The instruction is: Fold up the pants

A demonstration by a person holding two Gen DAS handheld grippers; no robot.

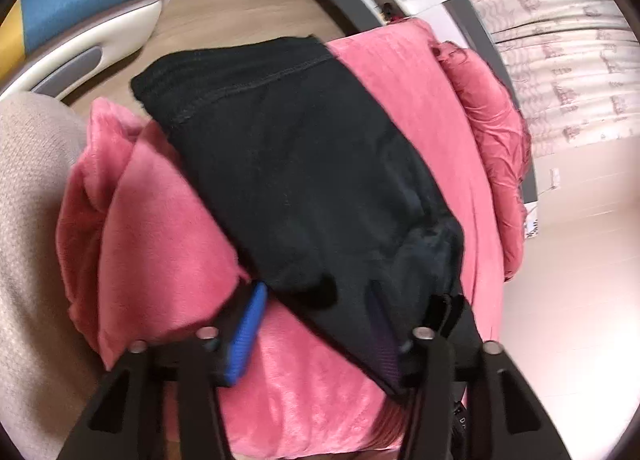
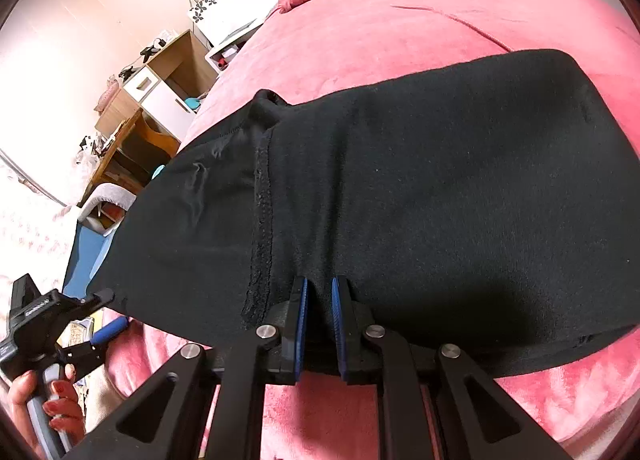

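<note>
Right wrist view: black pants (image 2: 420,199) lie flat on the pink bed (image 2: 440,19), long axis running left to right, waistband toward the left gripper (image 2: 102,314). Right gripper (image 2: 318,320) has its fingers narrow, pinching a ridge of the near edge. Left gripper fingers stand wide, straddling the cloth's corner without closing on it.

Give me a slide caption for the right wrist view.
Right gripper pinching the near edge of black pants spread on a pink blanket.
</note>
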